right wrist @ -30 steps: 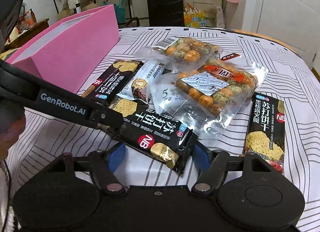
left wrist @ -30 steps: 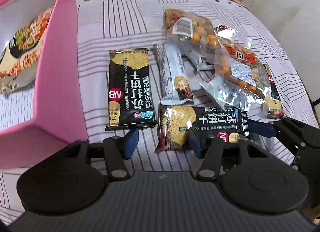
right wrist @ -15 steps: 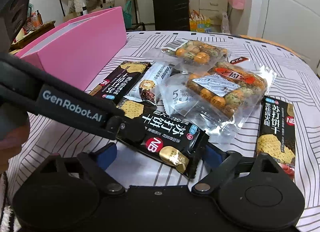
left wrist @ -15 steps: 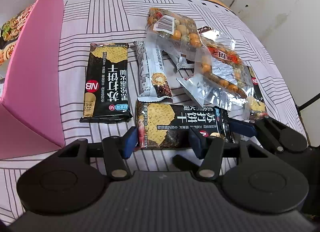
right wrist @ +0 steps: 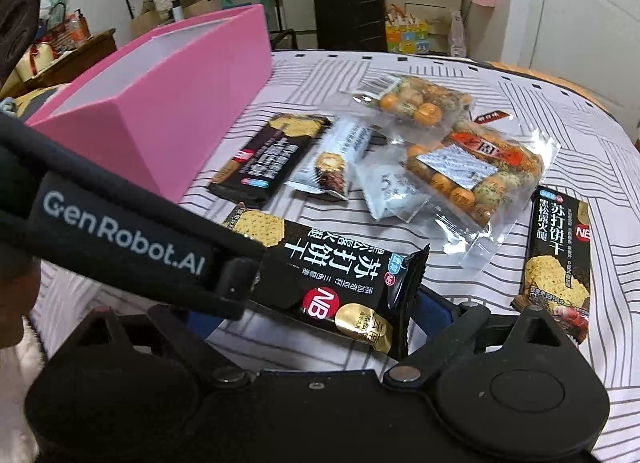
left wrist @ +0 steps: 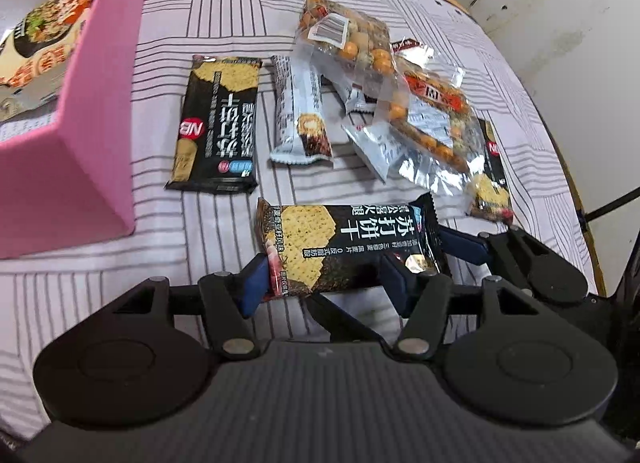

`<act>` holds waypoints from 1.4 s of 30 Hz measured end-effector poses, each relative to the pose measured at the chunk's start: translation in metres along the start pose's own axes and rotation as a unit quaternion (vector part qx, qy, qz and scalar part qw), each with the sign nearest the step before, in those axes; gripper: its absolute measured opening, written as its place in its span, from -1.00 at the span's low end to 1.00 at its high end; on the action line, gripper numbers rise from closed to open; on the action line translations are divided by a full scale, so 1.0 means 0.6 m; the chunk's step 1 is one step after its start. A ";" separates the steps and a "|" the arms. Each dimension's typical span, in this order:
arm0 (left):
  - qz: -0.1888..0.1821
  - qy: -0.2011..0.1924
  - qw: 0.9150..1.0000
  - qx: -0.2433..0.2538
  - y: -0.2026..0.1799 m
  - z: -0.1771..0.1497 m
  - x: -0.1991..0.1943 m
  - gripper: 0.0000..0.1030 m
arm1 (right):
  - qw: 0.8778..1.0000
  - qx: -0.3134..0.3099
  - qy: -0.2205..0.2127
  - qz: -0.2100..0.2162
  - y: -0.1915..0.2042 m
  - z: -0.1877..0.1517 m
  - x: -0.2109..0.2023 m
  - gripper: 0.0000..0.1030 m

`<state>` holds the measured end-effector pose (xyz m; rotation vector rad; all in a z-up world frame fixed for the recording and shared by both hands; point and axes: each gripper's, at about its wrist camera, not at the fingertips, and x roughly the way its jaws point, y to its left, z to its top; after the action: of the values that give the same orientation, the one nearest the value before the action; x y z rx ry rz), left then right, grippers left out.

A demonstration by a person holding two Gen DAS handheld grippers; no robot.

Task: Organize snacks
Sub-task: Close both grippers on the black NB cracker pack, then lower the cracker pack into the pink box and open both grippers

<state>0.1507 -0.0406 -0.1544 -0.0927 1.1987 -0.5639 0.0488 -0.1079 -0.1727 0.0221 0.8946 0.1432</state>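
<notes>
Black cracker packet — perhaps gripped endwise

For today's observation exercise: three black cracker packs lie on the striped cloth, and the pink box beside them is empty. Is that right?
Not quite. The pink box is not empty: the left wrist view shows a noodle packet lying inside it. The rest holds: three black cracker packs are on the striped cloth, as the right wrist view shows.

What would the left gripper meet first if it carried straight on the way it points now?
Likely the black cracker packet already between the left gripper's jaws, then the striped tablecloth beneath it; depth is unclear.
</notes>
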 end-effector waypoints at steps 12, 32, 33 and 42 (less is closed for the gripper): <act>-0.004 0.009 1.000 0.007 -0.007 -0.021 -0.090 0.15 | 0.996 -0.087 -0.032 0.012 0.046 0.039 -0.094 0.92; 0.043 -0.118 0.991 -0.043 0.069 -0.001 -0.311 0.16 | 0.970 -0.183 -0.086 0.134 0.149 0.204 -0.129 0.83; 0.046 -0.121 0.990 -0.051 0.080 0.002 -0.314 0.16 | 0.970 -0.175 -0.080 0.145 0.150 0.210 -0.120 0.82; 0.100 -0.128 0.982 -0.095 0.195 0.043 -0.301 0.17 | 0.974 -0.138 -0.029 0.176 0.194 0.245 0.004 0.55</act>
<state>0.1726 0.1372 -0.0327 -0.1980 0.9941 -0.2513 0.1513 0.0136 -0.0735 -0.0747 0.8002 0.5942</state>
